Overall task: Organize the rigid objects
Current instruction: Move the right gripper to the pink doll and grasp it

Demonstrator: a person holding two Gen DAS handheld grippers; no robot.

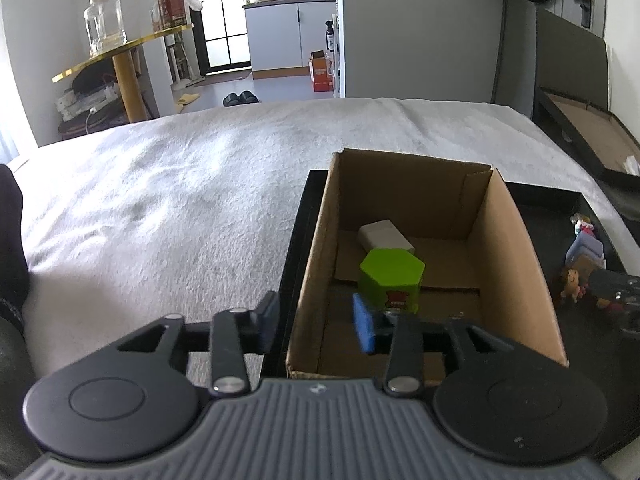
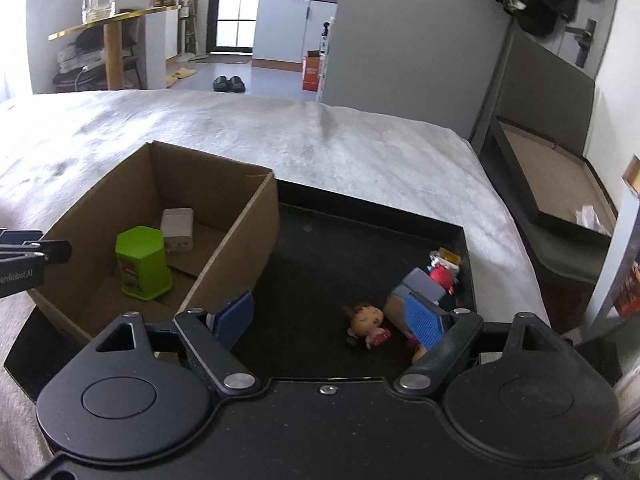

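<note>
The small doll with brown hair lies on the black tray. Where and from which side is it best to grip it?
Probably across the head: the doll lies flat on the tray, and its round head is the widest, firmest part. Come from above with the open right tongs, one pad on each side. Its pink body looks too thin.

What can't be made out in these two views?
- Green box label: too small, both views.
- Toys by the tray wall: partly behind the right hand-held gripper finger, right view; tiny at the edge, left view.
- Carton near floor: behind the left hand-held gripper, left view.
</note>
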